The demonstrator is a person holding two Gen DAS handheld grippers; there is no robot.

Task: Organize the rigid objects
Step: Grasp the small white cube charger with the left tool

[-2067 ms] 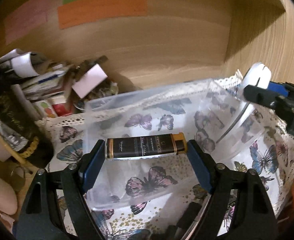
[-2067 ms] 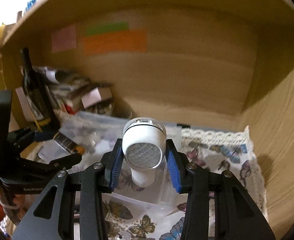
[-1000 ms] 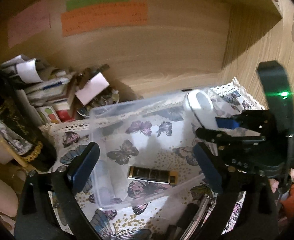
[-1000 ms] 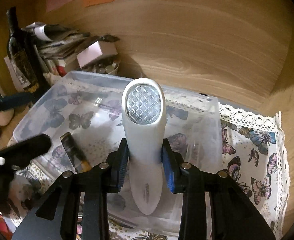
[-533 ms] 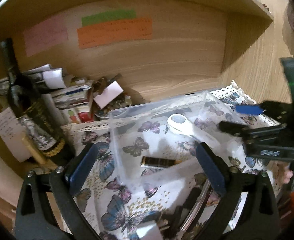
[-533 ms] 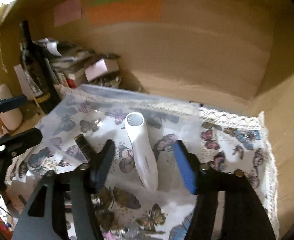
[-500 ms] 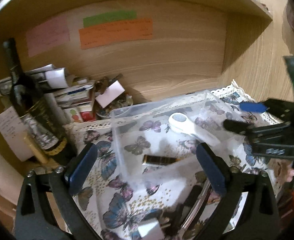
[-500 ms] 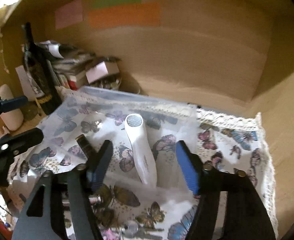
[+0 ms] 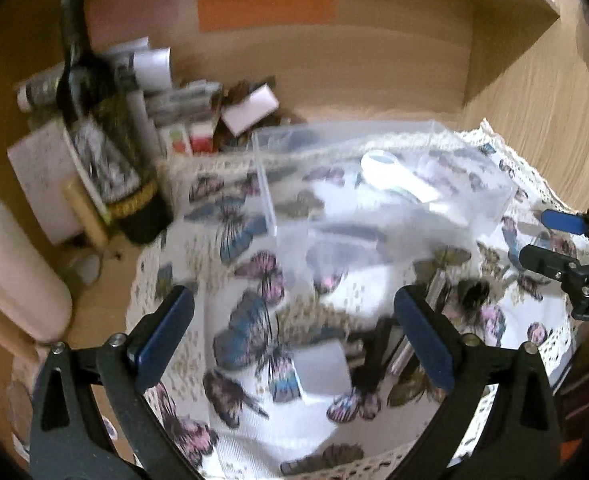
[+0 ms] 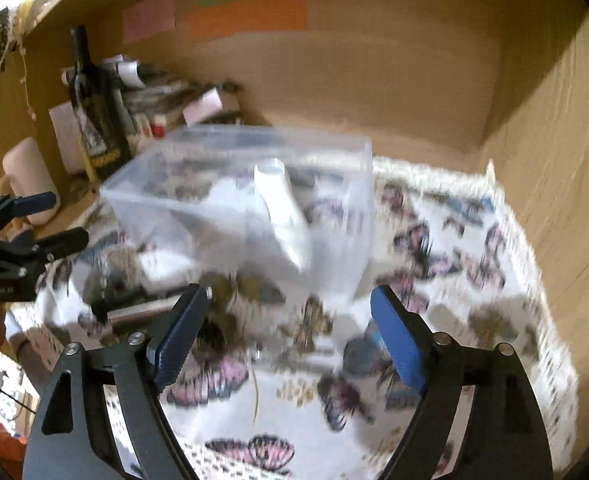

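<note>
A clear plastic box (image 9: 470, 216) stands on the butterfly cloth (image 9: 254, 344); it also shows in the right wrist view (image 10: 166, 204). A white handheld device (image 9: 398, 180) lies inside it, also seen from the right wrist (image 10: 282, 212). The dark tube in the box is blurred. My left gripper (image 9: 294, 332) is open and empty, in front of the box. My right gripper (image 10: 286, 336) is open and empty, also in front of the box. Several dark and metal items (image 9: 406, 344) and a pale block (image 9: 322, 368) lie on the cloth near the box's front.
A dark wine bottle (image 9: 102, 132) stands at the left with stacked papers and small boxes (image 9: 190, 104) behind it. A pink mug (image 10: 30, 180) is at the far left. Wooden walls (image 10: 554, 160) close the back and right.
Both grippers have drawn back from the box and lowered toward the cloth in front of it. The white device and the dark tube stay in the box. Both views are motion-blurred.
</note>
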